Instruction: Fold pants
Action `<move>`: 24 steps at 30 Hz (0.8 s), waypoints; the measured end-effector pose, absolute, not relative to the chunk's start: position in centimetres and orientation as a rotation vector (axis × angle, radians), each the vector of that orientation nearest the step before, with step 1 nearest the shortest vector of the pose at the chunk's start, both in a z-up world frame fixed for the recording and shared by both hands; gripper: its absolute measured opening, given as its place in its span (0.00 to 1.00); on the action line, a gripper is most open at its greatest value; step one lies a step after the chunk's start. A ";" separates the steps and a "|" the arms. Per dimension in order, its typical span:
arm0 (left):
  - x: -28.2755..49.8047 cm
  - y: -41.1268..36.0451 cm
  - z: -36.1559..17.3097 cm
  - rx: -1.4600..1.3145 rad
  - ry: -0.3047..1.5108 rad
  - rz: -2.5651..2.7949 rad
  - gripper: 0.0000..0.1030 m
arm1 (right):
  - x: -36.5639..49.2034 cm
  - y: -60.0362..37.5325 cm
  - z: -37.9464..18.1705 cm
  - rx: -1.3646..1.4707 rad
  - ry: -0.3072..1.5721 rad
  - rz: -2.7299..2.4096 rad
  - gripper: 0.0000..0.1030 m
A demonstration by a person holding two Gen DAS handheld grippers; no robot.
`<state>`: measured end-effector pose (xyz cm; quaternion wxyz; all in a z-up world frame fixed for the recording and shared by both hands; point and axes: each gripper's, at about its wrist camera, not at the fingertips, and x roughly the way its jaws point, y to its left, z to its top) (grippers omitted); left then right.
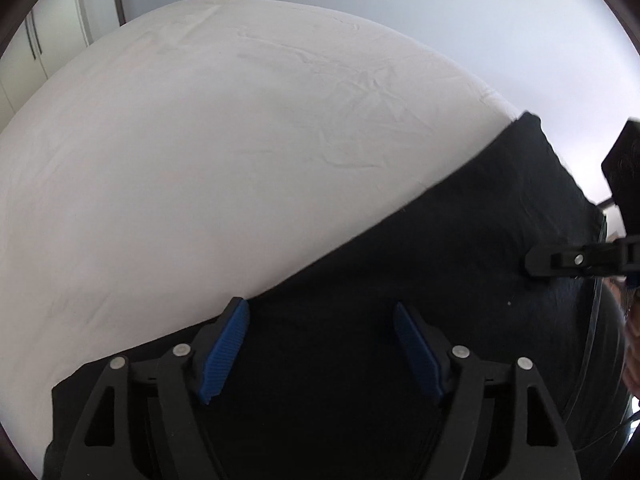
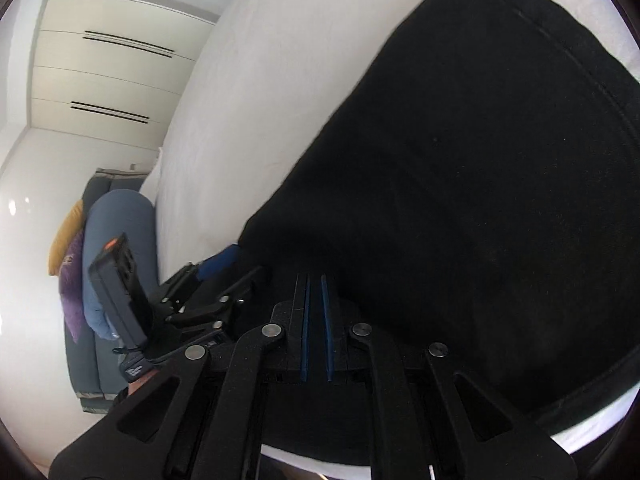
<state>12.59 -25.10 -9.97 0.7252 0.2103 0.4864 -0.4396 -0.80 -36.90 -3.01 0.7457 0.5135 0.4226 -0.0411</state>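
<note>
— Where are the pants lying from your claws?

— I'm hovering my released left gripper point(image 1: 320, 346) over the black pants point(image 1: 460, 248), running along the bed point(image 1: 200, 140) edge. My right gripper point(image 2: 317, 328) is clenching their hem.

— Views?

— Only the right wrist is showing the wardrobe point(image 2: 116, 68) beyond.

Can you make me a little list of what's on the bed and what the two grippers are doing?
bed: white sheet
pants: black, lying on the bed
left gripper: open, over the pants' edge, nothing between its pads
right gripper: shut; whether it pinches cloth is hard to tell
beside bed: wardrobe, cushions
</note>
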 end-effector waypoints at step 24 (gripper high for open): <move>10.9 -18.1 -8.5 0.512 1.049 -0.696 0.77 | 3.4 -37.2 -7.8 1.193 0.950 -0.043 0.00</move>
